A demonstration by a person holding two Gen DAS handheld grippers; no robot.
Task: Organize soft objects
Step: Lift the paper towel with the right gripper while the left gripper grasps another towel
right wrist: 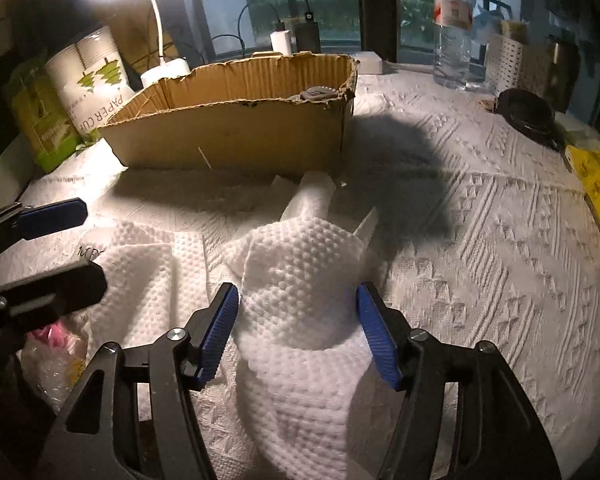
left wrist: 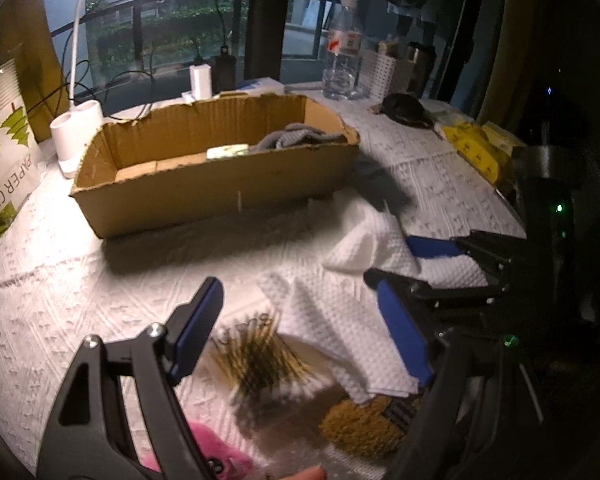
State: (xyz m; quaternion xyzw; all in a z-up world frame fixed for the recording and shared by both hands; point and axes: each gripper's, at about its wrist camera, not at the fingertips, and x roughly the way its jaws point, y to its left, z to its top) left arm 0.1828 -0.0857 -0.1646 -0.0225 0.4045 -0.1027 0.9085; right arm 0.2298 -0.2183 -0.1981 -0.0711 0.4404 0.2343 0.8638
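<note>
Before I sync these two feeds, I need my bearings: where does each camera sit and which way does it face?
Left wrist: on the left gripper, facing the cardboard box; shows its open fingers, the right gripper and a fingertip at the bottom edge.
Right wrist: on the right gripper, low over the white paper towel; shows its open fingers and the left gripper at far left.
Shared: box, towel, water bottle.

The right gripper (right wrist: 298,332) stands with its blue-padded jaws apart, a raised fold of white embossed paper towel (right wrist: 300,280) between them, touching neither pad clearly. Straight ahead of the claw sits a torn cardboard box (right wrist: 236,128) with grey cloth (right wrist: 314,94) inside. The left gripper (right wrist: 56,248) reaches in at the claw's left, above a clear bag holding something pink (right wrist: 50,334).
</note>
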